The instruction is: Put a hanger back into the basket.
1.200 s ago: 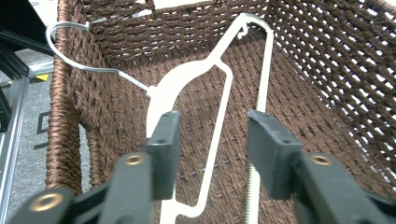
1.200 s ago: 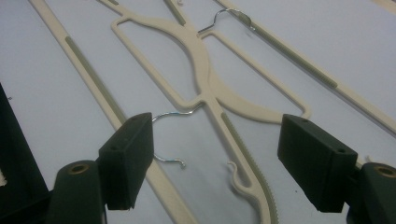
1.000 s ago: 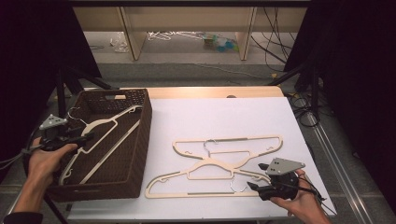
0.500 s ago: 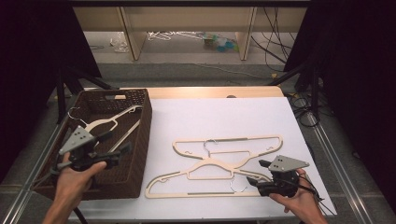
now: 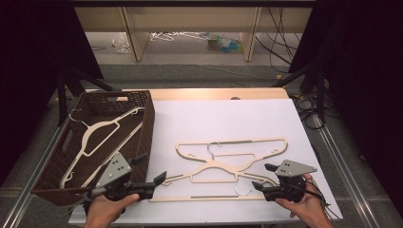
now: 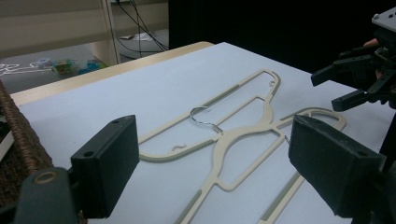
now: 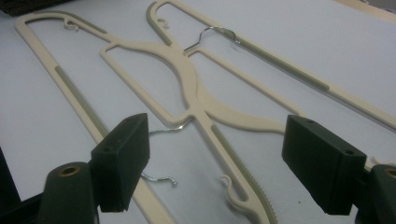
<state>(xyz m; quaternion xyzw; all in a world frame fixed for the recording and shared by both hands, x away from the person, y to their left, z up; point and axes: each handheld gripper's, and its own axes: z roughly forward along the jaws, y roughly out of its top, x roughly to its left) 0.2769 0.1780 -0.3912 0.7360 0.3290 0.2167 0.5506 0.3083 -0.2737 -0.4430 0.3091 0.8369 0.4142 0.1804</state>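
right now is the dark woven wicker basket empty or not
Not empty: the dark woven wicker basket holds at least one cream plastic hanger lying aslant inside.

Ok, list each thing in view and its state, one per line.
Left hand-held gripper: open, empty, at the basket's near corner.
Right hand-held gripper: open, empty, over the mat.
Two cream hangers: flat on the white mat, overlapping, hooks opposed.
Hangers in basket: leaning, tilted.
Wicker basket: upright, holding hangers.

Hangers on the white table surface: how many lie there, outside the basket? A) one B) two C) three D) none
B: two cream hangers lie overlapped on the white surface, hooks pointing opposite ways, between the open left tongs and right tongs.
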